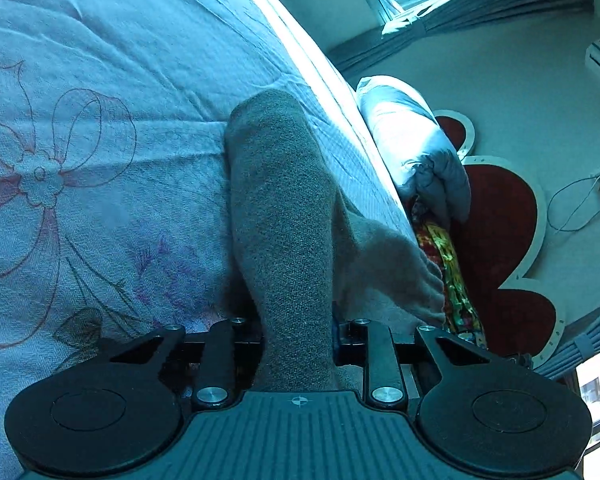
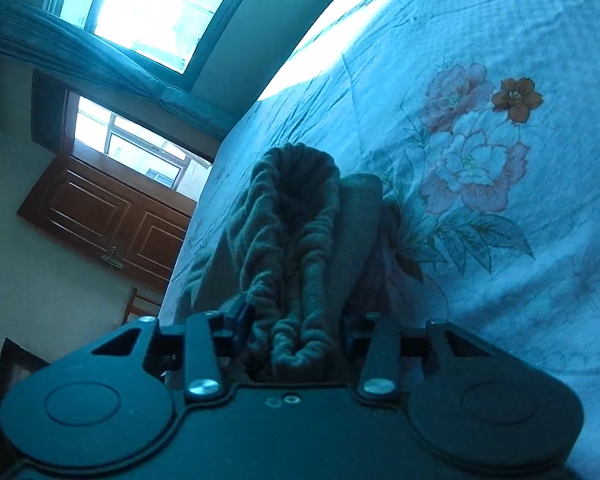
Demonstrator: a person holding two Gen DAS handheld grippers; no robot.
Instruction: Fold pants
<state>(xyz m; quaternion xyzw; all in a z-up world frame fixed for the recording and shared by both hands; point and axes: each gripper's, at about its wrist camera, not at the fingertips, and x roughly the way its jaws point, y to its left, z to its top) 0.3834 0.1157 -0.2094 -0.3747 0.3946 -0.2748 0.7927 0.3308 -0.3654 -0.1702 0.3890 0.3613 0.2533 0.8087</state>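
Left wrist view: the left gripper (image 1: 298, 344) has its jaws clamped on a grey knitted pants leg (image 1: 280, 200) running straight ahead over the floral bedsheet (image 1: 80, 120). The right gripper (image 2: 296, 336) pinches the gathered waistband (image 2: 296, 240) likewise.

Dim throughout, with a heavy blue-green cast. Daylight only, entering through blown-out white window panes (image 2: 148, 4). A bright glare strip along the edge of the pale floral-printed bedspread (image 1: 284, 40). Soft shadow beneath the grey knitted pants (image 1: 284, 208). Strong fisheye bending toward the edges, dark vignetted corners, slight softness at the margins.
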